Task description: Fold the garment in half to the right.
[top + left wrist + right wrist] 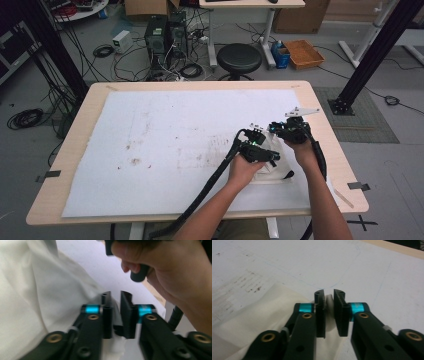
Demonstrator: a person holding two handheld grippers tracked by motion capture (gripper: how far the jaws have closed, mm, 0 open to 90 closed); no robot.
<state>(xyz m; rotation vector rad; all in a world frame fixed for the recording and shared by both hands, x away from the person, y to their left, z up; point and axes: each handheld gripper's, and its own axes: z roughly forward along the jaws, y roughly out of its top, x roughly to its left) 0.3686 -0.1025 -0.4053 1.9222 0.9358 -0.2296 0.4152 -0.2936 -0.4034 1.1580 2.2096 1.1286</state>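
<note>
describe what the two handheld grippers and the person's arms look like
Both the left gripper and the right gripper are black, with two flat jaws, a bright cyan band at each jaw base and brass-coloured pivot rivets. A thick black cable trails from the left one. The right carries a grey three-cornered plate. The forearms are bare, no sleeves.

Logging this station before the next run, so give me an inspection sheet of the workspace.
Surface: wooden table under a white sheet with brown stains left of centre.
Job's things: white cloth on the sheet at the right, one edge between each gripper's jaws.
Clutter: nothing seen on the table.
Grippers: left hand-held gripper and right hand-held gripper have narrow jaw gaps with cloth in them; both appear clamped.
Cables: a thick black gripper cable runs off the near edge; loose cables on the floor.
Surroundings: black stool, computer towers, orange tray.
</note>
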